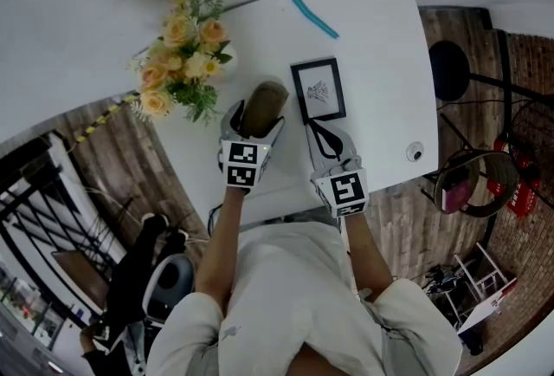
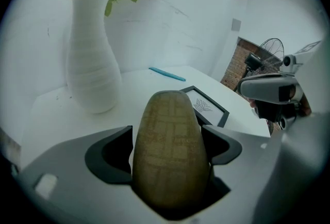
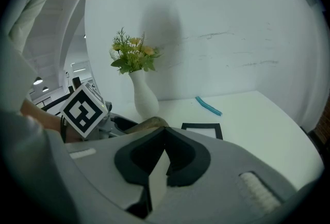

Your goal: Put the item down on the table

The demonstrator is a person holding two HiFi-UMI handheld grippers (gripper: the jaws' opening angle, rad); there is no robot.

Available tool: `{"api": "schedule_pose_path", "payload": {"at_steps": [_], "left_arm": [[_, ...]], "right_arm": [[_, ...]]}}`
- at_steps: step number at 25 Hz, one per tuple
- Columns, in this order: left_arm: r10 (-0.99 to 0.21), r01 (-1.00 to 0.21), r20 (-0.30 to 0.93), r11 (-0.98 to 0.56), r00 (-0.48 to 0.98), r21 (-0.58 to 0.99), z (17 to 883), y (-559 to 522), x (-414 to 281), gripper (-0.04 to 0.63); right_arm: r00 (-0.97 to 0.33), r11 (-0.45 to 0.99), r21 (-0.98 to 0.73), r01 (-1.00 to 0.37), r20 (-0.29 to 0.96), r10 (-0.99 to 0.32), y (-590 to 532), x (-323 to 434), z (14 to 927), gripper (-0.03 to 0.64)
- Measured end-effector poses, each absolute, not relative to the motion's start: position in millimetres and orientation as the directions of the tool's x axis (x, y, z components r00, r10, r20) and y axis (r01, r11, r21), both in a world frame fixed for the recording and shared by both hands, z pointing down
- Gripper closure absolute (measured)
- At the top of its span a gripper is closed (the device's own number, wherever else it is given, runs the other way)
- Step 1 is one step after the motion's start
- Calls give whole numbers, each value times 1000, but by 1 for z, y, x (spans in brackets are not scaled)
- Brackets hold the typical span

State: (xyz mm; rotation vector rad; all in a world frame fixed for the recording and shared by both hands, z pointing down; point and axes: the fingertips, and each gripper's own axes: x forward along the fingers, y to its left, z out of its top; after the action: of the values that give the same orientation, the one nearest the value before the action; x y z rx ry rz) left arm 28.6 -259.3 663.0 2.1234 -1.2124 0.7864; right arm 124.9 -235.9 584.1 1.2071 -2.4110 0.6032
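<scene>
Case (image 2: 170, 150), brown and rounded, is clamped between the jaws of the left claw (image 2: 167, 135) at the near part of the white surface (image 1: 381, 62), just left of a black picture frame (image 1: 318, 90); contact with the surface cannot be told; the right claw (image 3: 165, 129) is closed tip to tip on nothing, by the frame's near edge; a vase of flowers (image 1: 186, 54) is seen far left.

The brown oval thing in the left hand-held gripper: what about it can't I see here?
Back end of the brown oval thing: left gripper view, buried between the jaws of the left hand-held gripper.
Its underside, and whether it touches the table: all views, hidden by its own body and that gripper.
Its near half: head view, covered by that gripper.
</scene>
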Motion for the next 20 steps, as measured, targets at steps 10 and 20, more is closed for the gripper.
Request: {"api": "schedule_pose_path", "payload": {"at_steps": [10, 20], "left_arm": [[-597, -887, 684, -430, 420, 169, 633, -260, 27, 193], [-708, -903, 589, -419, 389, 93, 582, -256, 14, 433]], "right_arm": [[-570, 554, -196, -809, 488, -661, -233, 123, 575, 612], [-586, 580, -167, -798, 445, -678, -234, 121, 552, 612]]}}
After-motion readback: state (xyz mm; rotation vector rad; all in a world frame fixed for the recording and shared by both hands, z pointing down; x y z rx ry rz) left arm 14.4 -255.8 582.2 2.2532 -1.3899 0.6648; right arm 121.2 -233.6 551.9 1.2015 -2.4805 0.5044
